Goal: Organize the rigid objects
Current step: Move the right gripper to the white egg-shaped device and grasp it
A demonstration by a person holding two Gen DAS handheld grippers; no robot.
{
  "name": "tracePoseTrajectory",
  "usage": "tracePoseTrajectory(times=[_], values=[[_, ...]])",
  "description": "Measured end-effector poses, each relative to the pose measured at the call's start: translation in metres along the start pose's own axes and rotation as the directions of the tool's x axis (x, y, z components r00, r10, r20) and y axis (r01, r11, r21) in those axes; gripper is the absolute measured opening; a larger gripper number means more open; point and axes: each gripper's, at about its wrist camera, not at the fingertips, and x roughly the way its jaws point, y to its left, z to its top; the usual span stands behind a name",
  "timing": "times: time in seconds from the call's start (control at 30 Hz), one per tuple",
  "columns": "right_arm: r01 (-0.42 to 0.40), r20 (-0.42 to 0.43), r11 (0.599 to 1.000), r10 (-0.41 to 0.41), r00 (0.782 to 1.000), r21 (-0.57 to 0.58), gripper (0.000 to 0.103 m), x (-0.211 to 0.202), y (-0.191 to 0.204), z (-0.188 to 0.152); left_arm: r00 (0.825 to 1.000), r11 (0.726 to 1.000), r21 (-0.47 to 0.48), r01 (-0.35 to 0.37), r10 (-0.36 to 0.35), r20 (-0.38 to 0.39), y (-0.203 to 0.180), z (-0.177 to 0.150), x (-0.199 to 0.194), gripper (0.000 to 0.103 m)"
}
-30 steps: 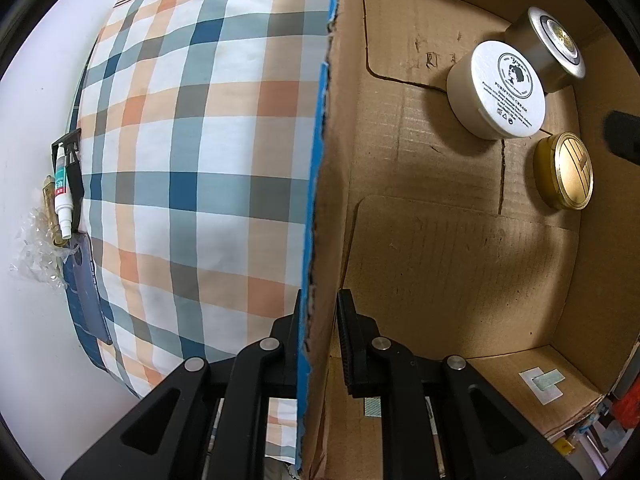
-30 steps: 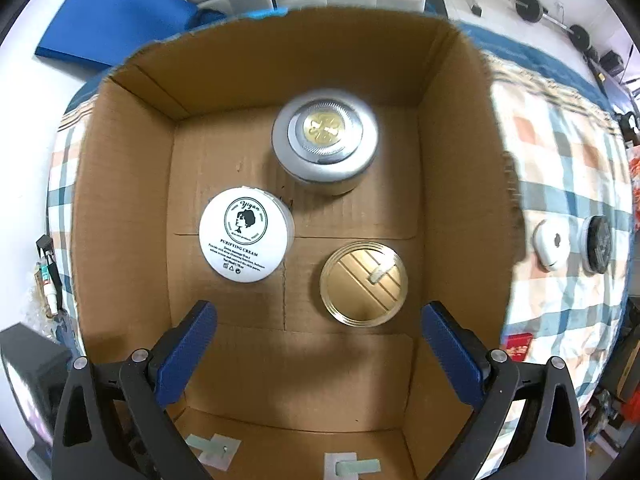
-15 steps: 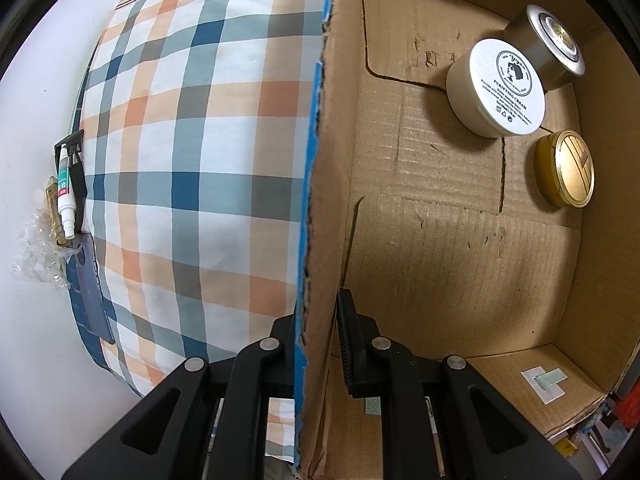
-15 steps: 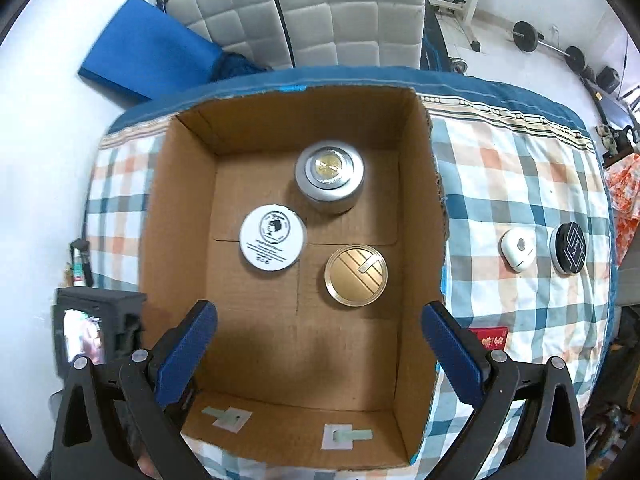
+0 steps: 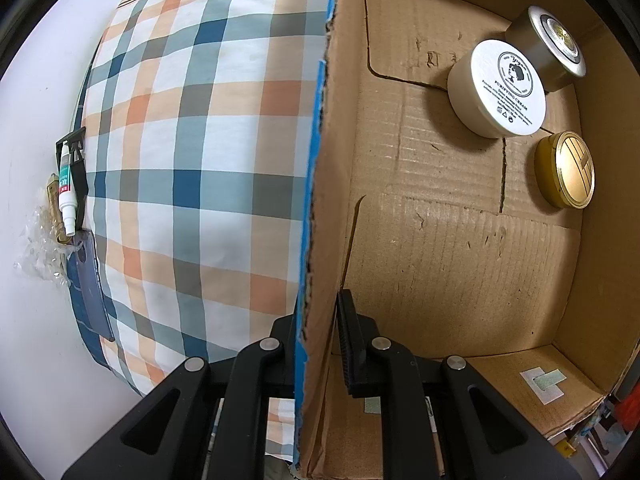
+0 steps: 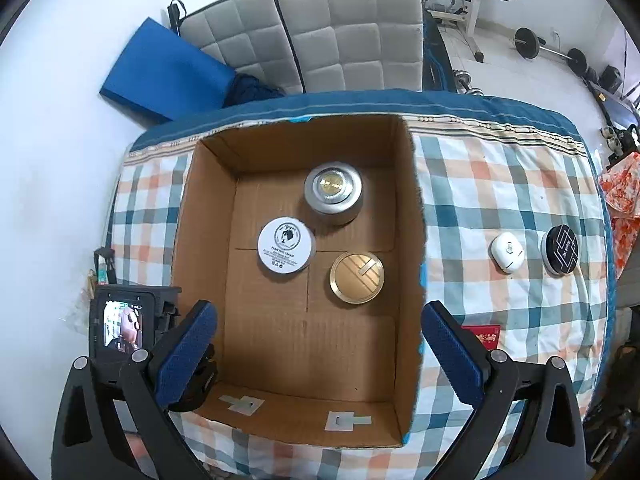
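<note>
Checked orange-and-blue bedding covers the bed (image 6: 500,200) under everything. Left gripper (image 5: 320,320) is pinched tight on the open brown corrugated cardboard box (image 5: 440,260), gripping its side wall; right gripper (image 6: 316,344) hangs above with jaws wide, holding nothing. Inside sit a white cream jar (image 6: 286,250), a ribbed gold tin (image 6: 357,277) and a brushed silver tin (image 6: 333,193). Outside lie a glossy white case (image 6: 507,252) and a black round compact (image 6: 560,249). Risk: smooth, rounded lids may slip from the pads, and soft bedding could let the box tip.

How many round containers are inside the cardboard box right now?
3. A silver tin sits toward the far wall, a white cream jar nearer on its left, and a gold tin nearer on its right. None looks hidden; the box floor is fully visible.
</note>
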Motion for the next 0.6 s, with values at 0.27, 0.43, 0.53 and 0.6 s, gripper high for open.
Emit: tracePoseTrajectory(times=[0.27, 0.43, 0.53, 0.6], values=[[0.081, 0.023, 0.981, -0.086, 0.996, 0.175, 0.103, -0.007, -0.09, 0.003, 1.0, 1.0, -0.004, 0.001, -0.001, -0.002, 0.001, 0.0, 0.0, 0.011], [0.139, -0.013, 0.93, -0.143, 0.99, 0.341, 0.103, 0.021, -0.171, 0.004, 1.0, 1.0, -0.008, -0.003, 0.003, -0.002, -0.001, 0.001, 0.0, 0.011], [0.143, -0.051, 0.887, -0.135, 0.99, 0.439, 0.103, 0.053, -0.214, 0.005, 1.0, 1.0, -0.011, -0.005, 0.005, -0.003, -0.002, 0.001, 0.0, 0.011], [0.129, -0.072, 0.86, -0.108, 0.992, 0.493, 0.101, 0.075, -0.231, 0.006, 1.0, 1.0, -0.014, -0.005, 0.005, -0.004, -0.002, 0.002, 0.0, 0.011]])
